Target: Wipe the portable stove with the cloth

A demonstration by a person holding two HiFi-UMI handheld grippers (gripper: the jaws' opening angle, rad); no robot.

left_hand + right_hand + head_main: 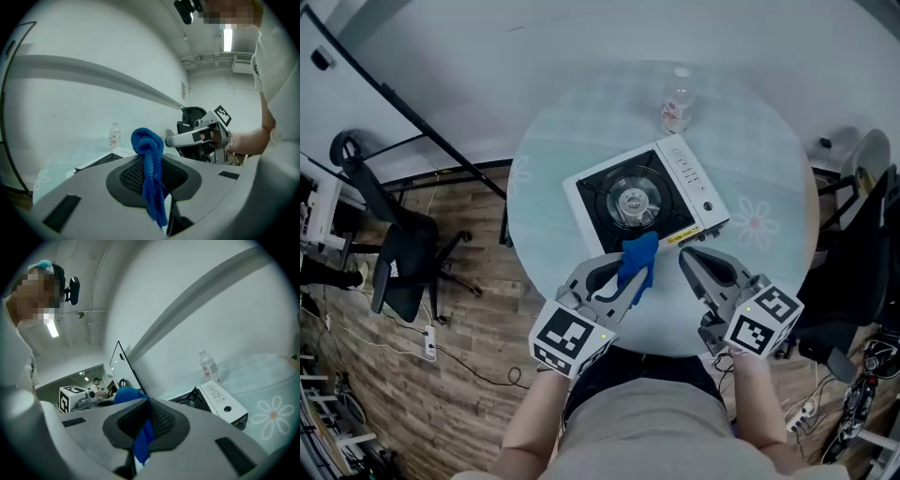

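The white portable stove [694,183] with a black burner top sits in the middle of the round glass table [553,169]. A blue cloth [639,261] hangs bunched just in front of the stove's near edge. My left gripper [623,277] is shut on the cloth [149,150], whose tail drops through the jaws. My right gripper [684,255] points at the cloth's right side, tip beside it. In the right gripper view a strip of the cloth [143,441] sits in the seam of my right gripper [147,401]. The stove [220,404] lies beyond.
A clear plastic bottle [676,105] stands behind the stove near the table's far edge. A flower decal [757,223] marks the glass right of the stove. An office chair [403,262] stands on the wooden floor to the left, and another chair [862,244] to the right.
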